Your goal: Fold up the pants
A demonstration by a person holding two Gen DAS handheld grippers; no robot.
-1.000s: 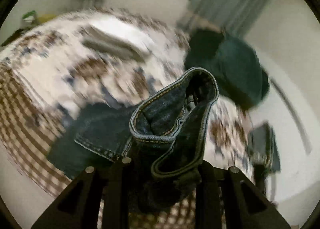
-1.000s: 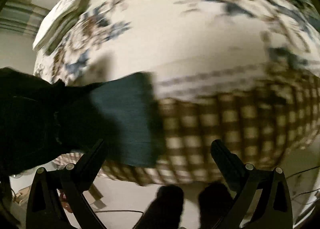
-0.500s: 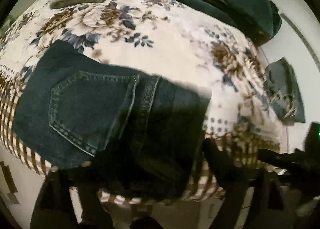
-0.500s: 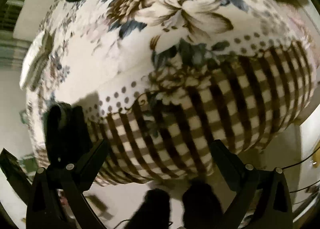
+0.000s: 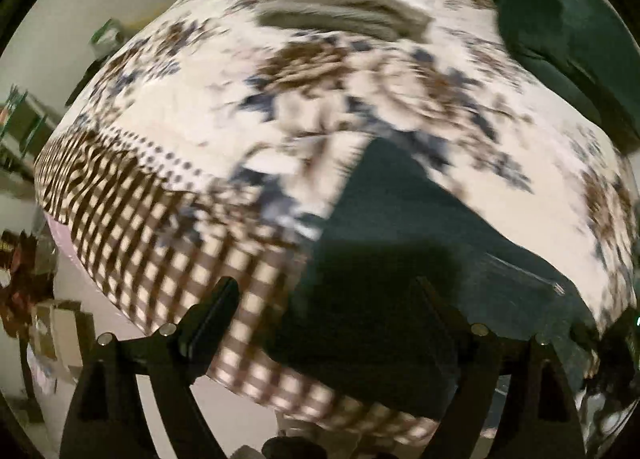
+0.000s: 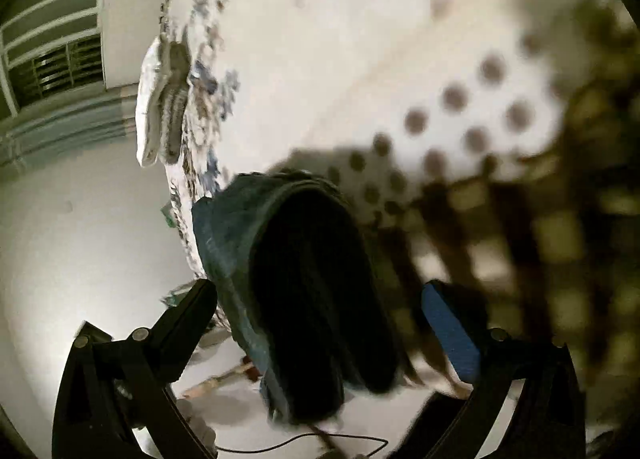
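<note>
From the left wrist the picture is smeared by motion, so the flowers on the bedspread (image 5: pixel 248 99) read only as brown and blue blots and the checked border at its near edge as wavering bars. The jeans (image 5: pixel 404 259) lie on the bed at the lower right, a dark slab running from the flowered part down over the checked edge; the near end sinks into shadow, and the only detail that can be picked out is a thin pale stitched line with a rivet at its tip. The left gripper (image 5: pixel 324 299) stands released, its two black fingers spread wide, one over the checked border and the other over the denim, neither pressing on the cloth; its jaws have just been opening and nothing is clamped in them. One stack of folded light cloth (image 5: pixel 340 3) sits at the far side, its layers too blurred to count, and one dark green heap (image 5: pixel 568 39) is cut off by the lens rim at the upper right. At the lower right something dark is too murky to name. From the right wrist the bedspread is close and out of focus, dots and checks swimming. One end of the jeans hangs over the bed's edge, its inside a black hollow. The right gripper (image 6: pixel 320 299) is spread wide on either side of that denim with clear gaps, gripping nothing. The folded stack shows two layers here, on the bed's far part.
</note>
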